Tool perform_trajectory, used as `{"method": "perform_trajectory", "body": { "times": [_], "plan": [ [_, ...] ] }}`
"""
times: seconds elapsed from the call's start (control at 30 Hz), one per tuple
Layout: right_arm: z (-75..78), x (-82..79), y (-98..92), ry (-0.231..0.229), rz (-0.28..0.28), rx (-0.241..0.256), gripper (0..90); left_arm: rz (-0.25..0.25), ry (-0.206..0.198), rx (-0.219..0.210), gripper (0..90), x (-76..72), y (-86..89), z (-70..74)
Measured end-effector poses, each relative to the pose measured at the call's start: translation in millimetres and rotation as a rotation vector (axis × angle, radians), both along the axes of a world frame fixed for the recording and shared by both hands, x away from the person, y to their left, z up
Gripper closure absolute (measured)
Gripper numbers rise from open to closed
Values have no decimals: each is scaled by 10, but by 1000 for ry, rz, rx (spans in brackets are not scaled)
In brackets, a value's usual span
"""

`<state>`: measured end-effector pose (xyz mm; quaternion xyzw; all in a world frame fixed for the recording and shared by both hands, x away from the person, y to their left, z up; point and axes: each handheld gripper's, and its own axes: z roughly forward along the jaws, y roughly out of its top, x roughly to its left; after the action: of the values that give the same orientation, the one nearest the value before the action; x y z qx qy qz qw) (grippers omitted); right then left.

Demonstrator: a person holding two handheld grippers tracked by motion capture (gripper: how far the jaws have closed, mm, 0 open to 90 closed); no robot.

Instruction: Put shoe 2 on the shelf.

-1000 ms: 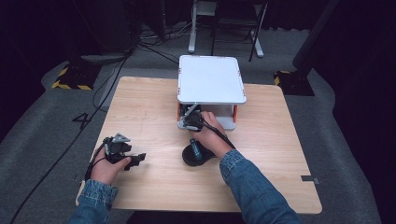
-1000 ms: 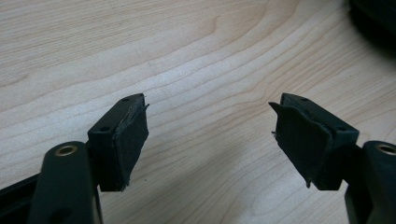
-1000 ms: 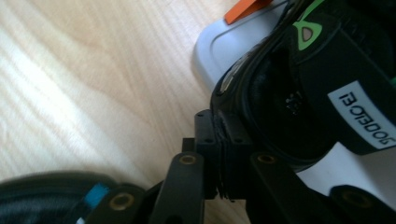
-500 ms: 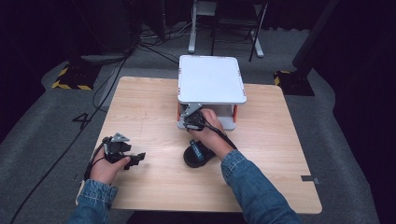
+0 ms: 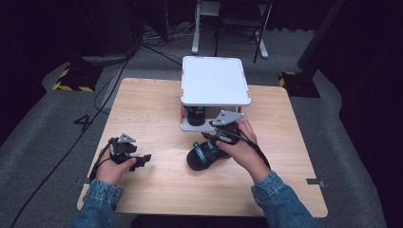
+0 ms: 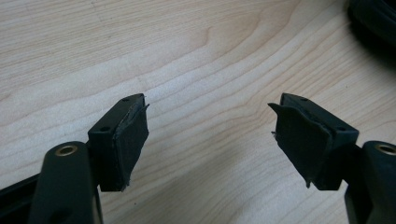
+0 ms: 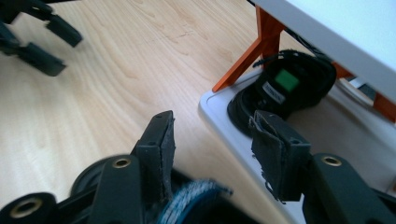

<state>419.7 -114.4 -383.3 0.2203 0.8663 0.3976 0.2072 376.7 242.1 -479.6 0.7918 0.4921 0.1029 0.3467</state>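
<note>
- The right tool (image 7: 212, 154) hung released over a sandal (image 5: 203, 155) just below it.
- Another sandal (image 7: 285, 91) already sat ahead on the rack (image 5: 215, 80).
- The left tool (image 6: 210, 140), released, idled over bare tabletop (image 5: 152, 109).

We are holding the left gripper (image 5: 141, 160) low near our side, its jaws standing wide apart. We are reaching the right gripper (image 5: 212, 138) forward, jaws parted too.
</note>
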Motion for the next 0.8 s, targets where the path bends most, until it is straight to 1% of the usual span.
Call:
{"method": "perform_trajectory", "body": {
  "times": [0.07, 0.1, 0.17, 0.3, 0.37, 0.4, 0.47, 0.5, 0.53, 0.57, 0.6, 0.63, 0.67, 0.73, 0.8],
  "plan": [
    [-12, -96, -126, 9, -8, 27, 484, -3, 0, -1, 260, 4, -19, 6],
    [-18, -122, -170, 12, -12, 36, 484, -6, -6, 1, 260, 6, -25, 10],
    [-40, -175, -287, 24, -29, 54, 483, -8, -1, 1, 260, -5, -37, 11],
    [-88, -215, -502, 36, -80, 85, 484, -2, 2, 8, 260, -15, -26, -2],
    [-123, -209, -594, 37, -112, 87, 484, -4, 1, 10, 260, -21, -24, -4],
    [-150, -197, -648, 27, -132, 79, 483, -1, 0, 16, 260, -24, -21, -4],
    [-197, -180, -715, 21, -157, 74, 467, -2, 6, 15, 260, -41, -22, -15],
    [-236, -165, -746, 21, -170, 73, 459, -1, 5, 23, 260, -50, -17, -24],
    [-279, -143, -765, 25, -181, 69, 458, -1, 13, 23, 260, -61, -13, -34],
    [-321, -115, -770, 32, -184, 54, 458, 3, 17, 25, 260, -67, -5, -43],
    [-355, -90, -765, 40, -184, 40, 463, 5, 18, 36, 260, -74, 3, -43],
    [-383, -69, -755, 44, -183, 37, 473, 7, 12, 32, 260, -81, 15, -43],
    [-406, -51, -745, 49, -180, 40, 492, 11, 18, 25, 260, -93, 24, -42],
    [-442, -17, -719, 63, -171, 43, 547, 15, 17, 32, 260, -115, 48, -50],
    [-450, 5, -704, 57, -171, 44, 607, 23, 20, 32, 260, -136, 75, -61]
  ]
}}
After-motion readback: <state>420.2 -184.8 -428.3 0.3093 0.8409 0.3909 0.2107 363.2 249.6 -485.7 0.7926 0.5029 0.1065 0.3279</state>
